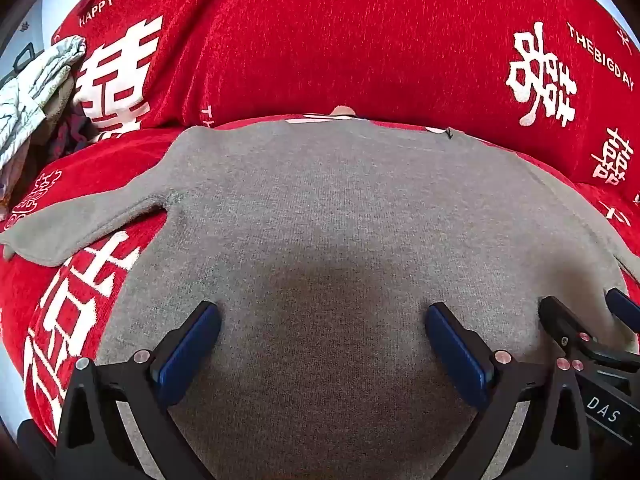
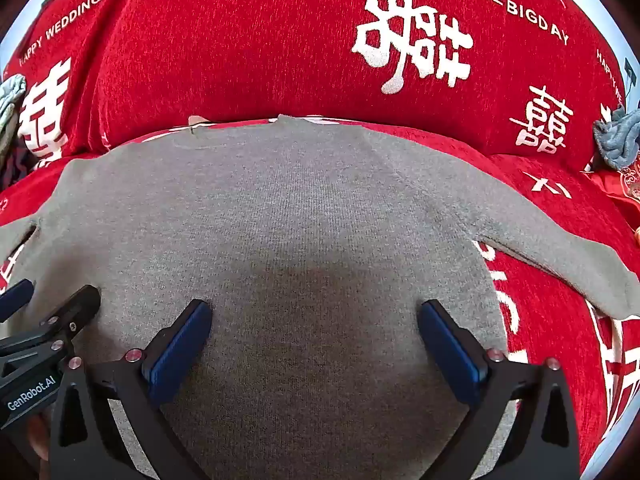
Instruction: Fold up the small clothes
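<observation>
Left wrist view: close over the grey sweater [image 1: 340, 220], angled steeply down past the wide-apart fingers of the left gripper [image 1: 322, 312] toward the red printed sofa cover [image 1: 340, 40], with the right gripper [image 1: 592, 312] at the lower right edge. Right wrist view: just as near and just as steep, between the spread fingers of the right gripper [image 2: 314, 312], with the left gripper [image 2: 52, 304] at the lower left. Shared by both: the sweater's body, the backrest lettering, and each other's gripper.
</observation>
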